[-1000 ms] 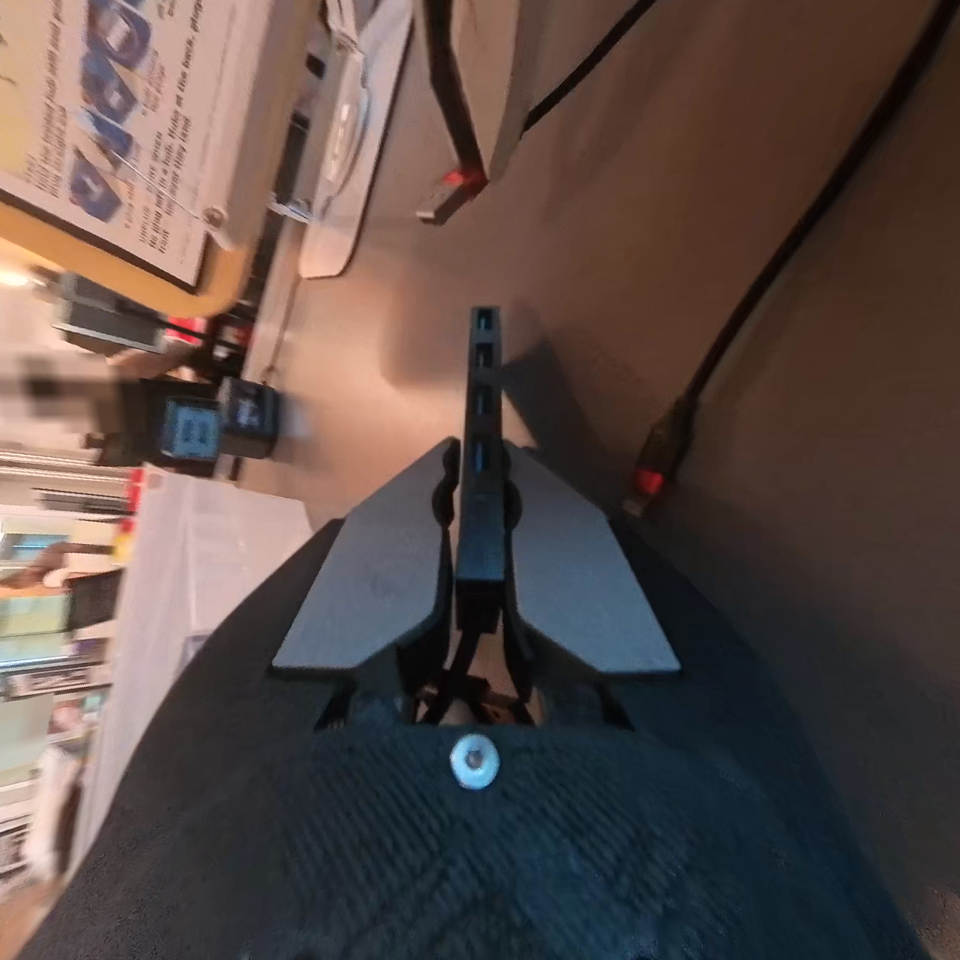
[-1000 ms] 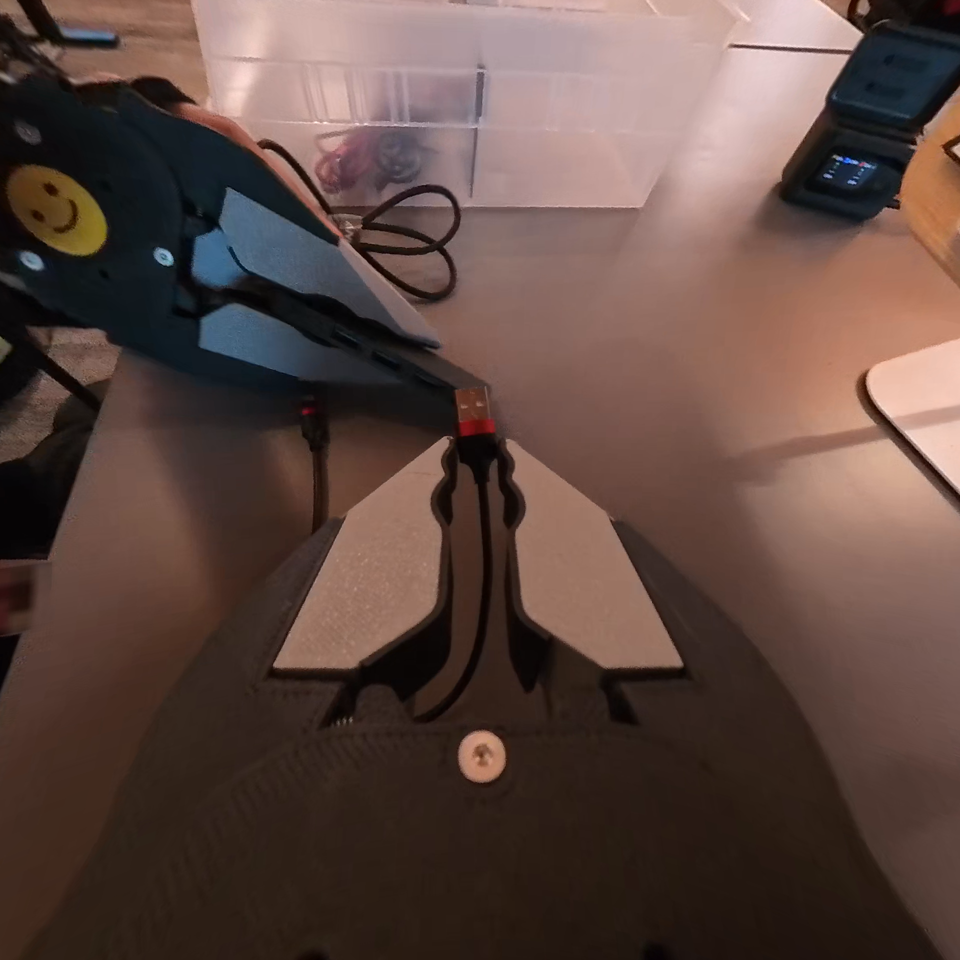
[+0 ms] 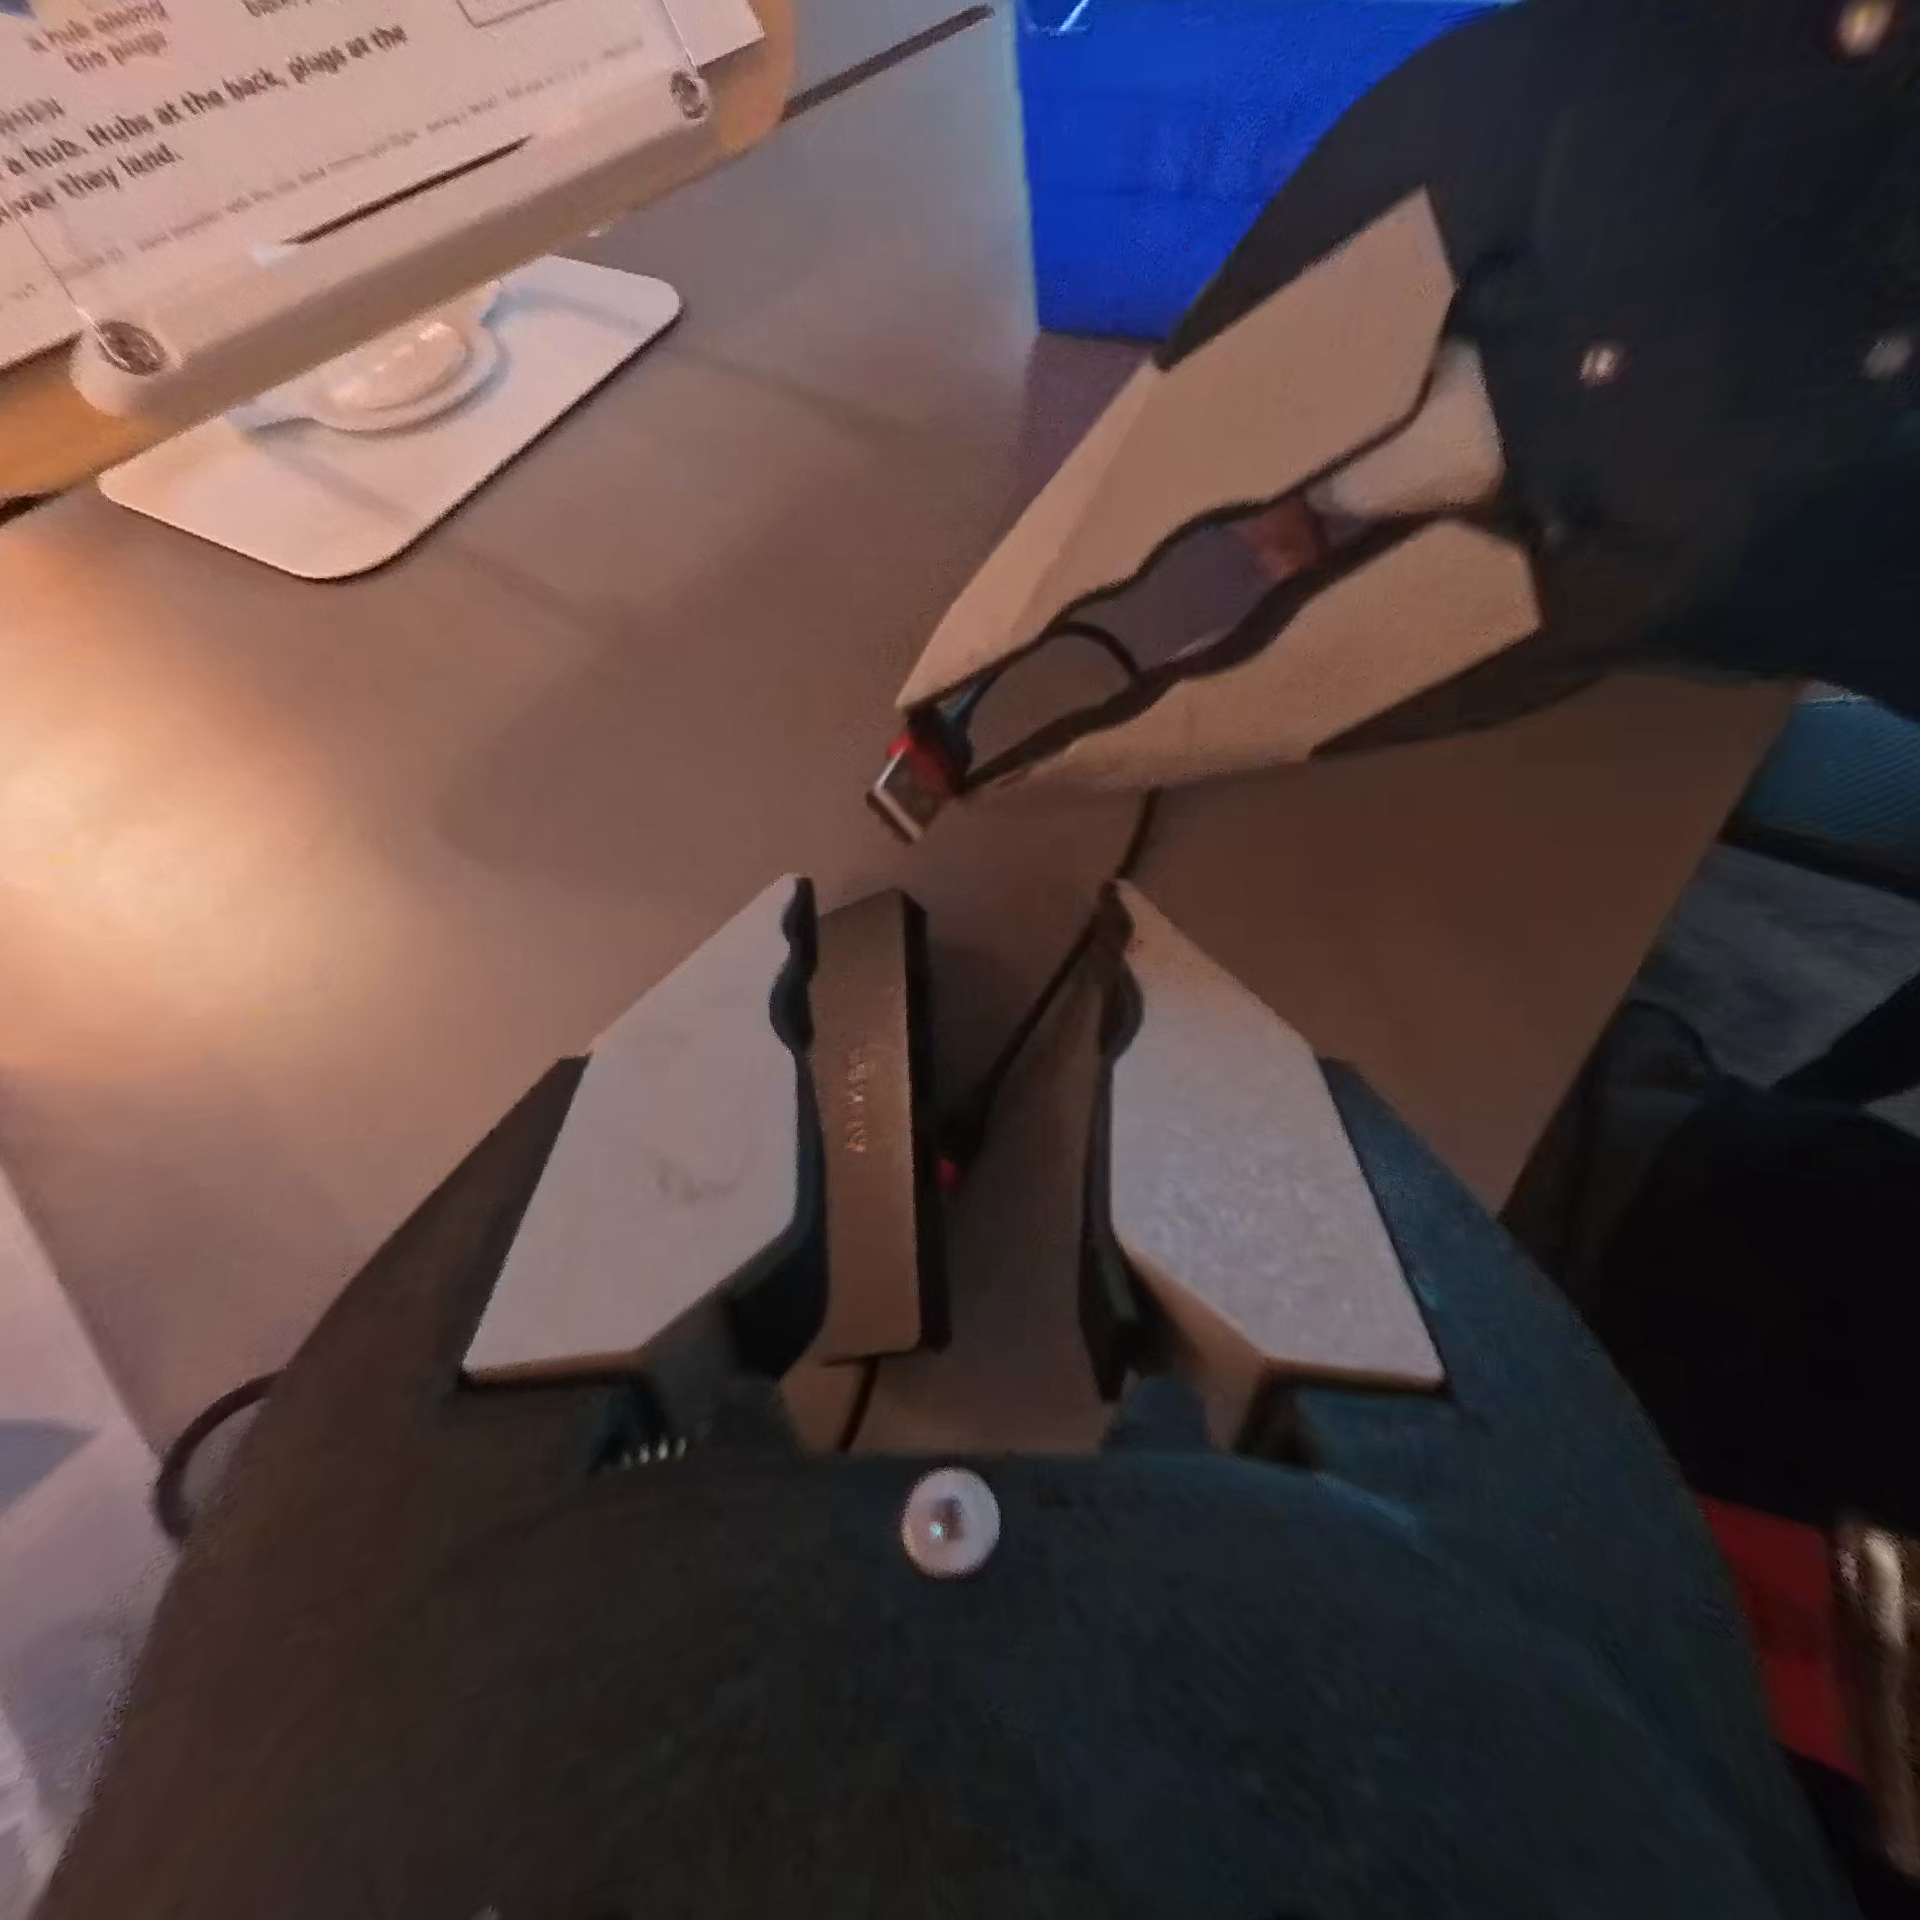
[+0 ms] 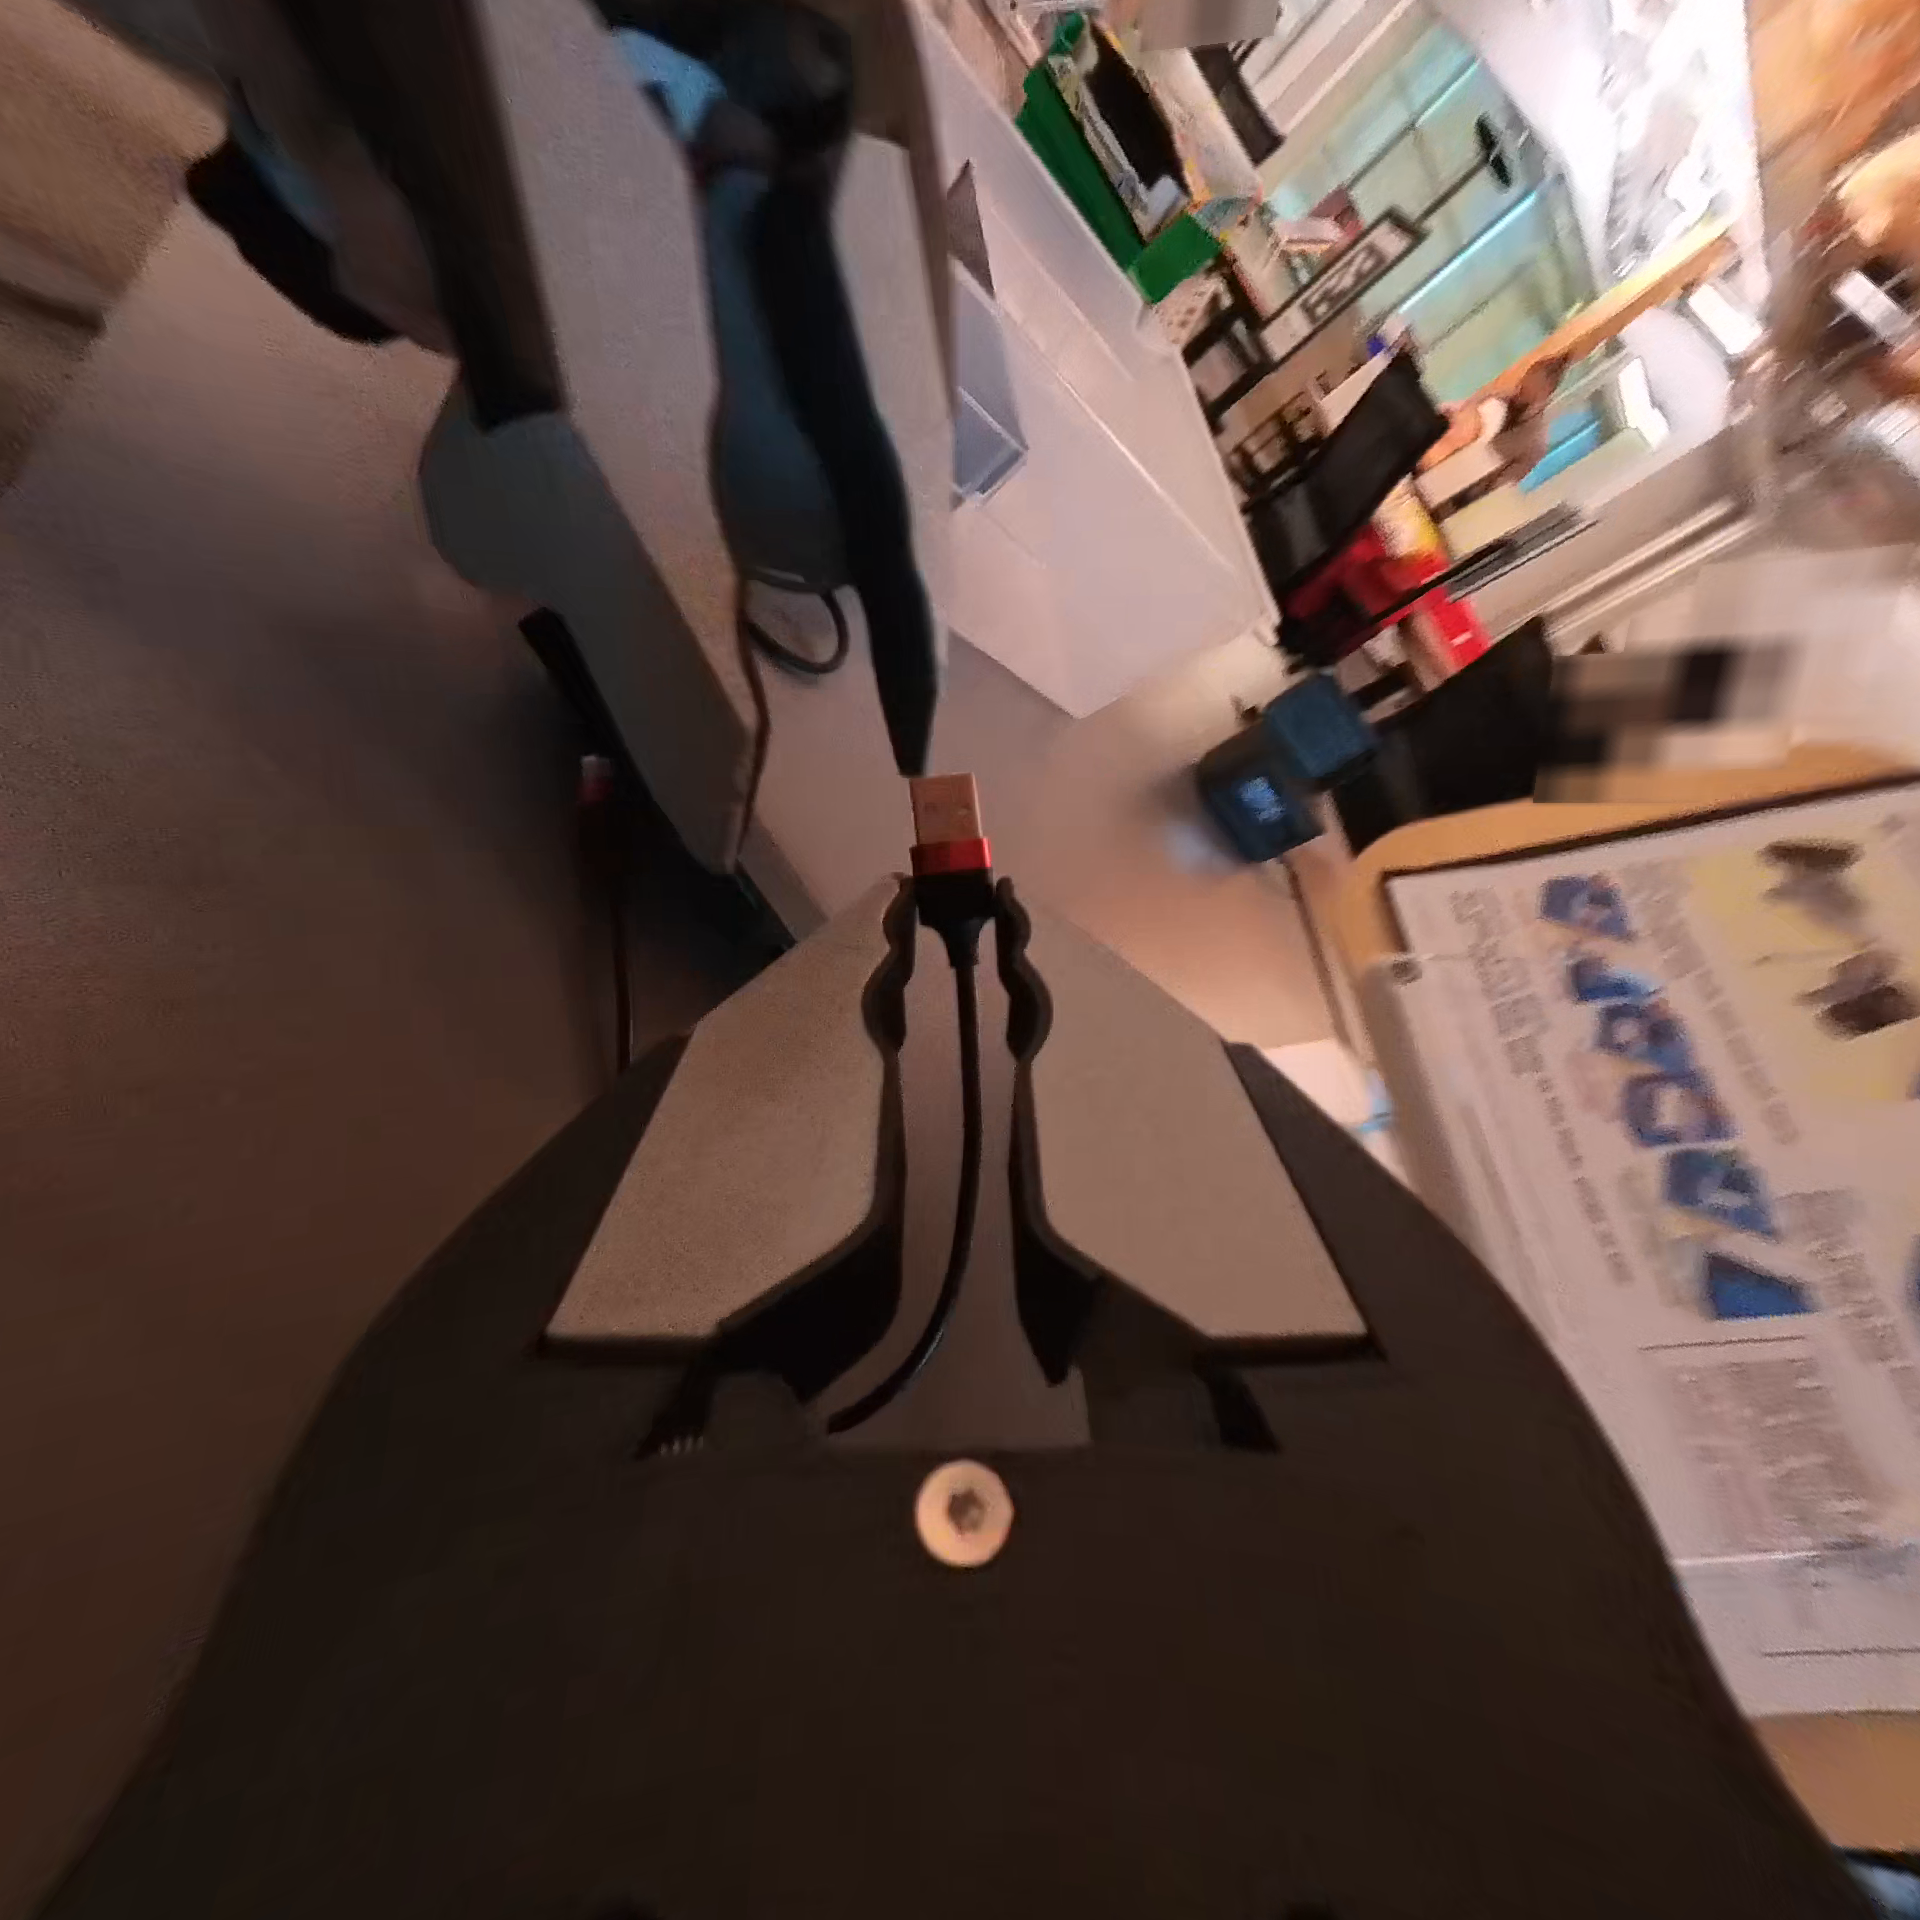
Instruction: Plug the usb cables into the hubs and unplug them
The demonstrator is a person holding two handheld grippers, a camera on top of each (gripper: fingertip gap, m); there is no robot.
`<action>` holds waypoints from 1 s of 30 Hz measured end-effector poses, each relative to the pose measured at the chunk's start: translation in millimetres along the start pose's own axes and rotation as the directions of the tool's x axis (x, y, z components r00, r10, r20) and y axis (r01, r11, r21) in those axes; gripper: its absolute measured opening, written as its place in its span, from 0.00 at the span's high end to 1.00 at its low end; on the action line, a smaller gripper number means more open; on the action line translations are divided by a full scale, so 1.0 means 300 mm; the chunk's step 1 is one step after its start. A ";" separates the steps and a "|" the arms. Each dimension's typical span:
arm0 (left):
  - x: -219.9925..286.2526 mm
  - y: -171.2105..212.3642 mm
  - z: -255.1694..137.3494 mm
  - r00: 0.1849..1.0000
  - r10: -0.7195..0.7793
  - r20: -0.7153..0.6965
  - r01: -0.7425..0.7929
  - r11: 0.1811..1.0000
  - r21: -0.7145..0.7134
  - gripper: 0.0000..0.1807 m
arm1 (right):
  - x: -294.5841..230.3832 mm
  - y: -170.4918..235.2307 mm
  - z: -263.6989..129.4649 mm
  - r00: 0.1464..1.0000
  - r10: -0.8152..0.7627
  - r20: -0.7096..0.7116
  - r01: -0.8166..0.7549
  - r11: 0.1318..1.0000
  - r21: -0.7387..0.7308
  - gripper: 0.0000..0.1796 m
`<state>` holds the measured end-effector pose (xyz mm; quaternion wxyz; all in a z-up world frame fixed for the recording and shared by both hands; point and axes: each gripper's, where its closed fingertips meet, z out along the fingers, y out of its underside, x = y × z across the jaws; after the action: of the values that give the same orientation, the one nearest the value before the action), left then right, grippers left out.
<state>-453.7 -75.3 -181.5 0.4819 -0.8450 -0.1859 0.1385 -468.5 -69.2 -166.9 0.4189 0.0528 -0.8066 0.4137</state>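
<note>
Left wrist view: the left gripper has its jaws spread apart; the dark hub leans against the inner face of one finger, with a clear gap to the other finger, so nothing clamps it; a thin cable with a red collar passes under that gap. Just beyond the hub's far end, the right gripper comes in from the bench's right edge, pinching a usb plug whose metal tip points down toward the hub without touching it. A white sign stand sits toward the bench's far left corner. Risk, as I judge it: an unclamped hub may slide or tip when the plug pushes on it.

Right wrist view: the right gripper is closed on the plug's red collar; the metal tip juts forward; its black cable trails back between the fingers. The left gripper's dark tip lies just ahead, almost touching the plug. No port is visible here, and the picture is blurred; a plug arriving tilted or flipped could jam or glance off the hub's edge.
</note>
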 end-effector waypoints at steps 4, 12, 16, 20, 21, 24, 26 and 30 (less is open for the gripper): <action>0.030 -0.006 0.004 0.996 -0.042 -0.081 0.045 0.998 0.032 0.85 | -0.039 -0.022 0.010 0.961 -0.263 -0.084 0.258 0.964 -0.062 0.94; 0.024 0.037 -0.009 0.993 0.112 -0.047 -0.113 0.993 -0.021 0.99 | -0.076 -0.055 0.009 0.931 -0.353 -0.093 0.352 0.935 -0.035 0.93; 0.009 0.050 -0.010 0.939 0.342 0.041 -0.339 0.939 -0.065 1.00 | -0.123 -0.056 0.000 0.985 -0.144 0.096 0.140 0.989 0.047 0.86; 0.033 0.057 -0.010 0.722 0.681 0.126 -0.673 0.732 -0.103 1.00 | -0.176 -0.041 -0.054 0.879 0.175 0.444 -0.220 0.974 0.050 0.75; 0.056 0.048 -0.014 0.630 0.761 0.154 -0.759 0.646 -0.083 1.00 | -0.179 -0.045 -0.079 0.821 0.239 0.519 -0.307 0.951 0.047 0.80; 0.056 0.030 -0.026 0.446 0.863 0.239 -0.861 0.486 -0.151 0.99 | -0.136 -0.041 -0.112 0.693 0.390 0.606 -0.501 0.866 0.015 0.81; 0.078 0.008 -0.033 0.411 0.875 0.255 -0.881 0.453 -0.135 0.99 | -0.112 -0.038 -0.114 0.648 0.441 0.621 -0.564 0.826 0.002 0.82; 0.095 -0.027 -0.053 0.351 0.888 0.297 -0.904 0.404 -0.139 0.99 | -0.129 -0.045 -0.117 0.544 0.496 0.677 -0.628 0.776 -0.063 0.80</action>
<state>-423.2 -71.0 -168.1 0.3106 -0.7610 0.2322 0.5200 -415.5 -63.1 -175.7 -0.0566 -0.0280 -0.8307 0.5531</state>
